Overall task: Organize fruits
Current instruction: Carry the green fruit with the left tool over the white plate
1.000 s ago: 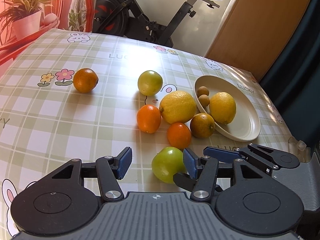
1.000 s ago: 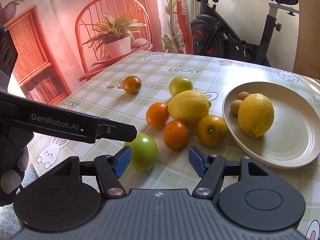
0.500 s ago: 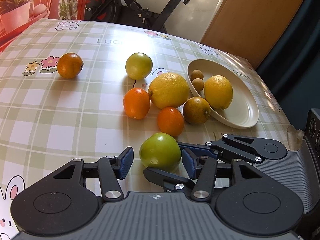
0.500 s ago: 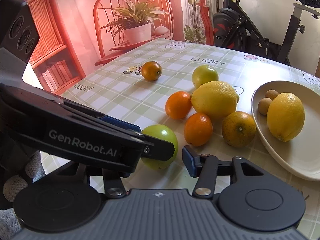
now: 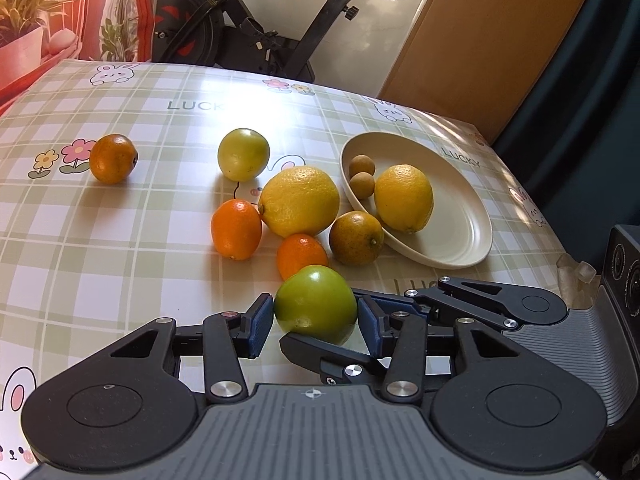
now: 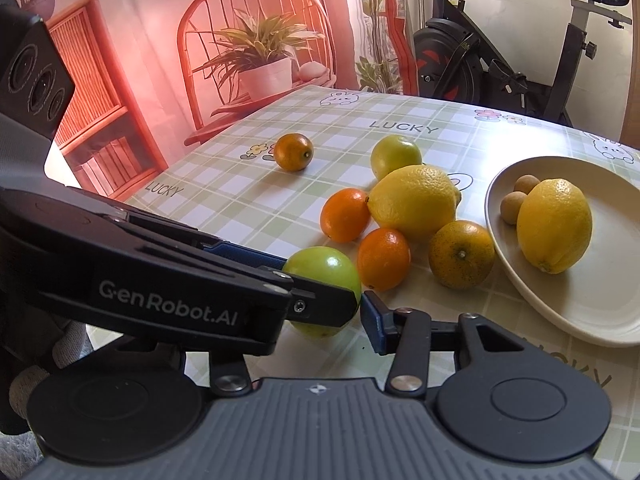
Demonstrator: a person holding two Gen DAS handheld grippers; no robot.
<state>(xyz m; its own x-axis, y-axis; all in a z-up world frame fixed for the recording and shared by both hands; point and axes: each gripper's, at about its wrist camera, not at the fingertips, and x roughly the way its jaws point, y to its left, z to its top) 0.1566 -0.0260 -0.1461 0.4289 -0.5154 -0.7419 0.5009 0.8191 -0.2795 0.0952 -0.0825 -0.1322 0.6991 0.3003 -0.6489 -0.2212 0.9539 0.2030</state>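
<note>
A green apple (image 5: 315, 303) lies on the checked tablecloth between the blue pads of my left gripper (image 5: 316, 320); the pads are at or nearly at its sides. My right gripper (image 6: 320, 312) reaches across from the right, its jaws around the same apple (image 6: 326, 268), with the left finger hidden behind the left gripper's arm. A cream plate (image 5: 460, 224) holds a lemon (image 5: 404, 198) and two small brown fruits (image 5: 362, 176). Beside the plate lie a big lemon (image 5: 299, 201), two oranges (image 5: 236, 229), a greenish orange (image 5: 356, 238), a yellow-green fruit (image 5: 243, 155) and a lone orange (image 5: 113, 158).
The table's right edge (image 5: 560, 248) runs just past the plate. An exercise bike (image 5: 256, 36) stands behind the table. A printed backdrop with a chair and a plant (image 6: 260, 64) hangs at the left.
Both grippers have moved in on the green apple. The left gripper's pads have narrowed from well apart to the apple's sides. The right gripper now crosses under the left one.
</note>
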